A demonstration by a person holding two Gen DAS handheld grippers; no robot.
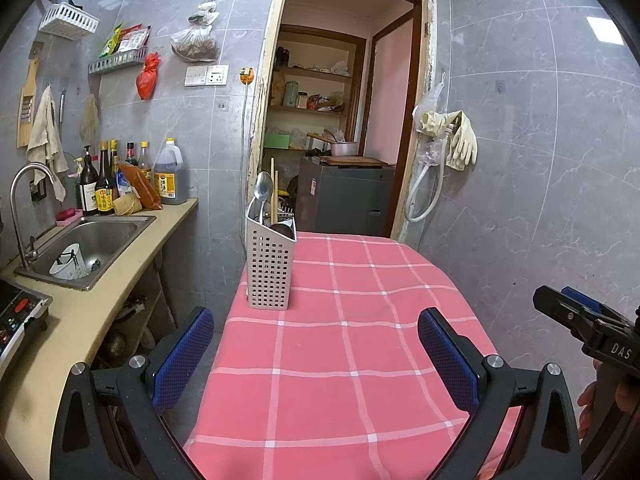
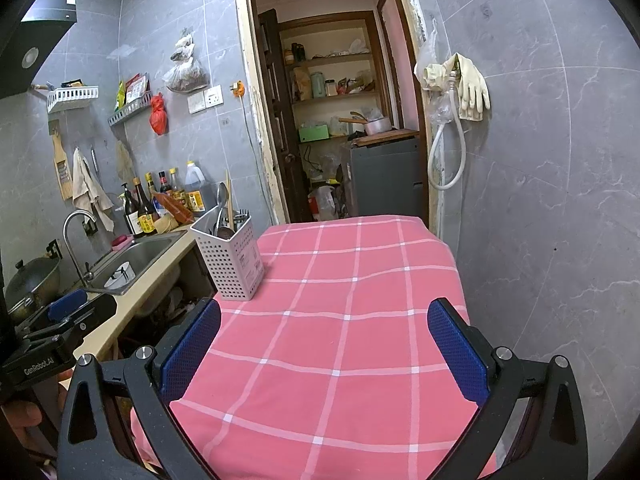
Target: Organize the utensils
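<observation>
Utensils upright in perforated plastic caddy — checked cloth beneath.

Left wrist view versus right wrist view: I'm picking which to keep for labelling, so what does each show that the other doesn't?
Only the left wrist view shows the induction cooker on the counter's near end, and the right gripper from the side.

Only the right wrist view shows the wok beside the sink, the range hood above it, and the left gripper from the side.

Both show the perforated utensil holder with a spoon and chopsticks, the checked tablecloth, sink, bottles, doorway and hanging gloves. Each camera's own jaws stand open and empty.
</observation>
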